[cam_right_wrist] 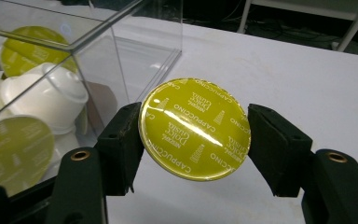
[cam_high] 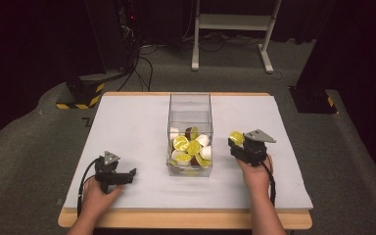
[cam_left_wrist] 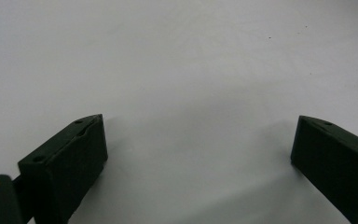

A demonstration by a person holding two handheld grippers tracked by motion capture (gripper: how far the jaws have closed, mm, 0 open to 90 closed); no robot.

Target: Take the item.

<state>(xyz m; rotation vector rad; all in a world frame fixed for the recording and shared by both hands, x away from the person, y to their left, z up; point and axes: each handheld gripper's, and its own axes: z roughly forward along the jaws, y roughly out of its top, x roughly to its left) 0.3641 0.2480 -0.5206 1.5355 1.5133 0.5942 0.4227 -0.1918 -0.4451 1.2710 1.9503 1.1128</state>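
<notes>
The right hand-held gripper (cam_right_wrist: 195, 128) clamps a yellow-lidded capsule (cam_right_wrist: 195, 129) by its rim beside the clear box (cam_high: 190, 134) — likely sorting; the left hand-held gripper (cam_left_wrist: 200, 154) rests jaws apart on the worktop (cam_high: 127, 127).

We see grey carpet floor (cam_high: 24, 147) around the white tabletop (cam_high: 127, 127), whose wooden edge shows. Beyond its far edge stand a white metal frame (cam_high: 232, 22), dark drapes (cam_high: 29, 44), trailing cables (cam_high: 144, 63) and yellow-black striped bases (cam_high: 81, 93).
</notes>
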